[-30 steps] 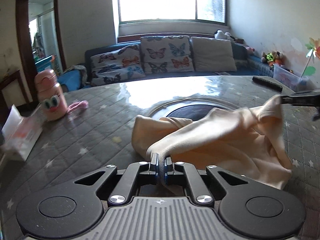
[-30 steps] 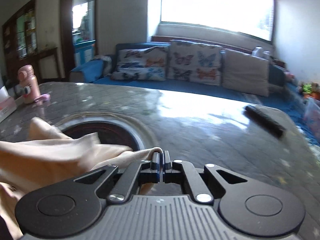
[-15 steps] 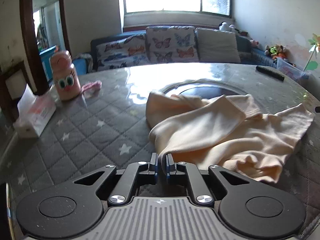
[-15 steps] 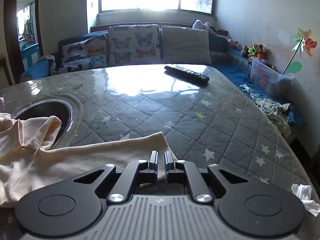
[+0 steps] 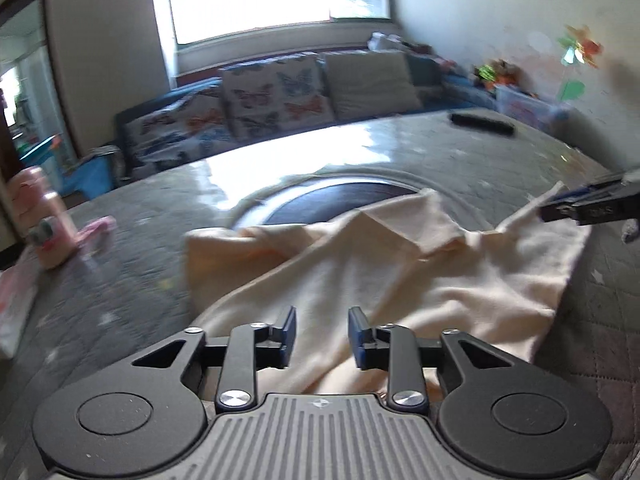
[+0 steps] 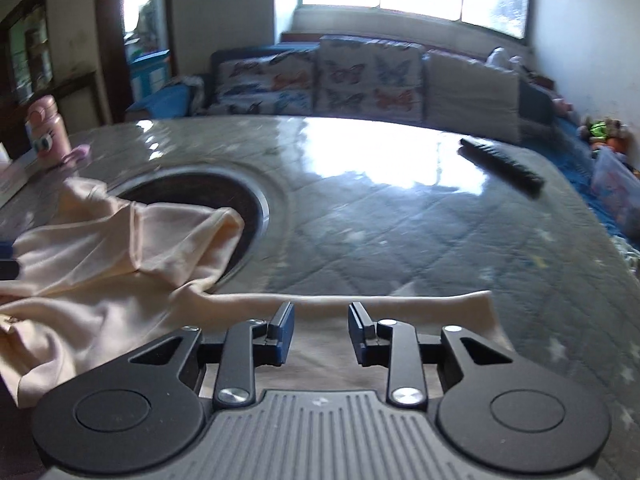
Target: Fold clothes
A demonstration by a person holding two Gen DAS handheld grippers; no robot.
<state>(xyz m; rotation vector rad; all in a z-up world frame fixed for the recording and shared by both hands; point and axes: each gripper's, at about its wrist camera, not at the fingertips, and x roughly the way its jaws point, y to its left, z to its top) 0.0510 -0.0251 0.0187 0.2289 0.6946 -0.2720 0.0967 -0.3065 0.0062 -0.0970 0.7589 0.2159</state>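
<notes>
A cream garment (image 5: 400, 280) lies crumpled on the grey quilted table (image 5: 112, 288), partly covering a dark round inset (image 5: 340, 200). My left gripper (image 5: 322, 320) is open just above the garment's near edge, holding nothing. In the right wrist view the garment (image 6: 100, 260) spreads to the left, and its flat hem strip runs under my open right gripper (image 6: 320, 316). From the left wrist view, the right gripper (image 5: 560, 210) shows at the cloth's far right corner. The cloth under both gripper bodies is hidden.
A black remote (image 6: 502, 166) lies at the table's far right. A pink bottle (image 5: 44, 224) and a tissue box (image 5: 12, 308) stand at the left edge. Behind the table is a sofa with butterfly cushions (image 5: 276, 100). A toy bin (image 6: 616, 188) sits to the right.
Both grippers have gone from shut on the garment to open and let it go. The cloth now rests on the table, spread wider than before.
</notes>
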